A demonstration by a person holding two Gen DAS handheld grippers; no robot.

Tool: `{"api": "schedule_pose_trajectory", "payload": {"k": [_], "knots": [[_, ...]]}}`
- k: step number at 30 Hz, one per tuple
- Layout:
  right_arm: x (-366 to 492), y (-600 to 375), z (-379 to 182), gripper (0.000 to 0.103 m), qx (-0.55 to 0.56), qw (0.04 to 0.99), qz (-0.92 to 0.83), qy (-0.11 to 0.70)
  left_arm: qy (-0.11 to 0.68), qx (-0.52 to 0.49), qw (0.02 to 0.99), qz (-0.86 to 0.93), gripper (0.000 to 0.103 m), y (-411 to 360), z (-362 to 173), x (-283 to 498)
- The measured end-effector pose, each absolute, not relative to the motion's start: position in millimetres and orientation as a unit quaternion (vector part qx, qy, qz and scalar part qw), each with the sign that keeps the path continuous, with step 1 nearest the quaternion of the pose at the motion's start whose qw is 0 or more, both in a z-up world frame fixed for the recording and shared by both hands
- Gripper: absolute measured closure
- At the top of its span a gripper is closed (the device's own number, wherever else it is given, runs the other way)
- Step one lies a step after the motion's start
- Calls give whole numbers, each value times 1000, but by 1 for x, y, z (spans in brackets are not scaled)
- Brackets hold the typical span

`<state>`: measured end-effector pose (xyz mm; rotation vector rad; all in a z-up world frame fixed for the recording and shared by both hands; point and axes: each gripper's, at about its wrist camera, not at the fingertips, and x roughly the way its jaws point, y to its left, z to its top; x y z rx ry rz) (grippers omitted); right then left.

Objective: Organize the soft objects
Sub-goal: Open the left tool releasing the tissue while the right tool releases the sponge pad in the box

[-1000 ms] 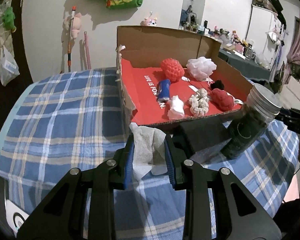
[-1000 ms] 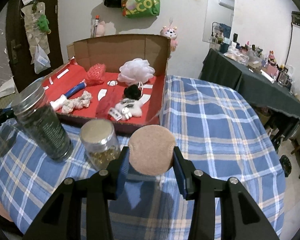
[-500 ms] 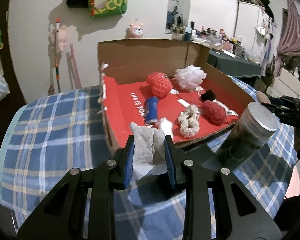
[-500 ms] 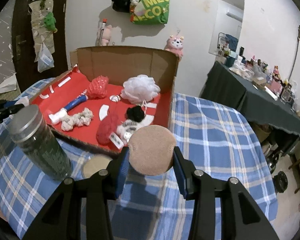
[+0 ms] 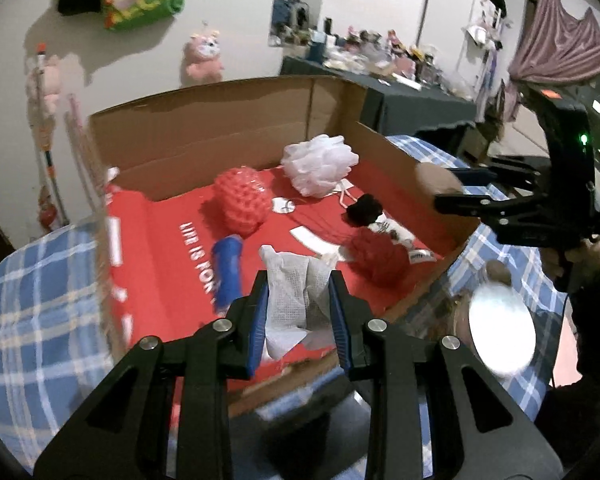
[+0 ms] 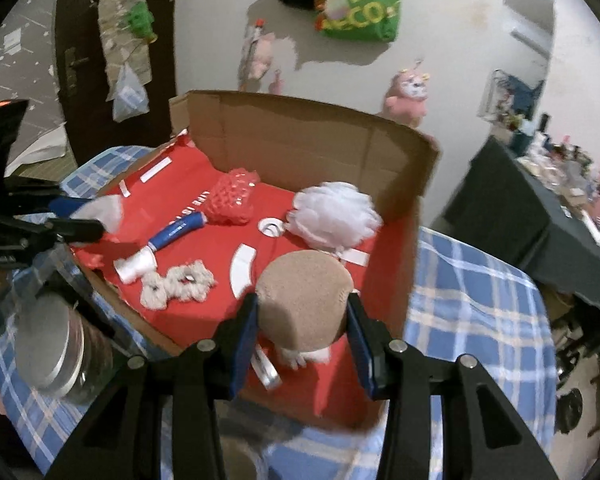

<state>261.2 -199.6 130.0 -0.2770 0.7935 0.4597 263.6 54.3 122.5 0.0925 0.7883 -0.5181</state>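
plaid table (image 5: 40, 320), crumpled white cloth (image 5: 296, 300), round tan sponge (image 6: 304, 304)

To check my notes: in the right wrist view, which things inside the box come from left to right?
Blue handle → red mesh ball → white mesh puff, all lying in the cardboard box.

A crumpled white mesh cloth (image 5: 296, 300) is pinched between the blue pads of the left hand-held gripper (image 5: 299, 312), above the near edge of the cardboard box (image 5: 220, 136). A round tan sponge puff (image 6: 302, 304) is clamped in the right hand-held gripper (image 6: 302, 332), over the box's right front part. On the box's red liner lie a white bath pouf (image 5: 320, 164) near the back wall, a red mesh ball (image 5: 242, 204) left of it, a blue-and-white tube (image 6: 168, 240), a white knotted rope piece (image 6: 176, 284), a dark red pouf (image 5: 376, 258) and a small black pom (image 5: 364, 210).
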Motion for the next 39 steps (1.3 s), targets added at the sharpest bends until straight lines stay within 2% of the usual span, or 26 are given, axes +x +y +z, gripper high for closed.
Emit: {"api": "schedule_pose_trajectory", "payload": {"k": [16,39], "knots": [[348,-133,91,57,-177,810,284,483,487,78,827,-270,76,6,82,356],[373,-124,60,55,-192,783,279,522,519,104,809,-255,76,2,58,384]]}}
